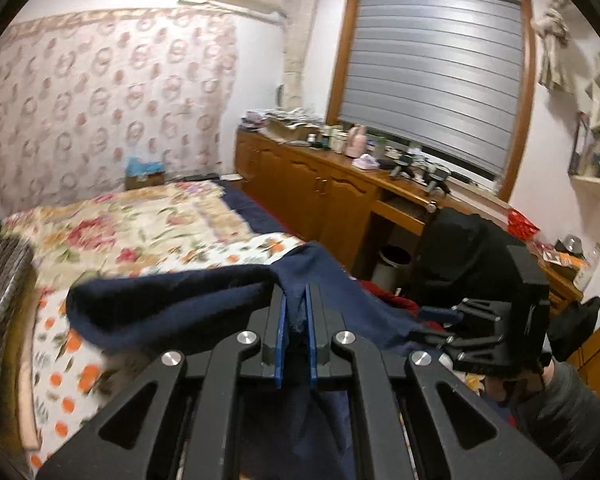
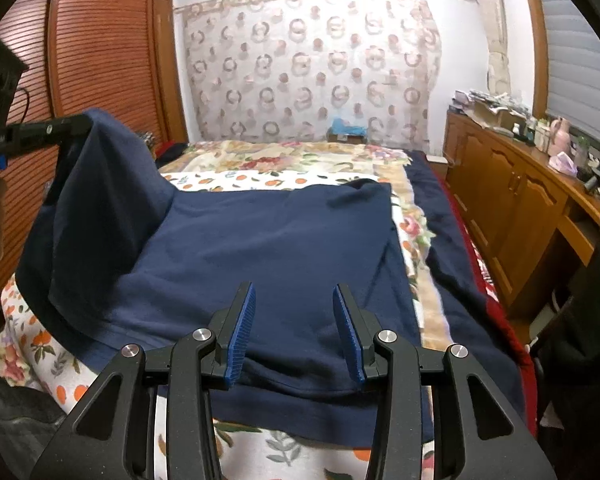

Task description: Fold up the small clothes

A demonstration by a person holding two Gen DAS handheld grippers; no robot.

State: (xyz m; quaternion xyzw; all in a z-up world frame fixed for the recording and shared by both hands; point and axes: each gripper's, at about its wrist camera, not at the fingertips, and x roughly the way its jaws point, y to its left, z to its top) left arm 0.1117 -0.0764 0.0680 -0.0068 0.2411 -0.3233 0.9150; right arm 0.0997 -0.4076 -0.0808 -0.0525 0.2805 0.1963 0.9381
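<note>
Left gripper (image 1: 296, 312) fingers clamp the navy shirt's (image 2: 260, 248) lifted corner; right gripper (image 2: 294, 330) fingers gape above its near hem.

My navy garment (image 2: 268, 240); my grippers' blue pads (image 2: 242, 340) on black arms; bedsheet (image 2: 40, 344) white, orange-fruit print; wall cloth (image 2: 312, 68) pinkish ring pattern.

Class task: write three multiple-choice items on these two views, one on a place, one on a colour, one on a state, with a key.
1. Where does most of the garment lie?
A on the bed
B on the cabinet
C on the floor

2. What colour is the garment?
A red
B navy blue
C white

3. How is the right claw?
A shut on cloth
B open over the cloth
C holding a cup

Key: A, it is spread over the floral bedspread; B, dark blue throughout; B, its pads stand apart, while the left claw pinches a lifted corner.
</note>
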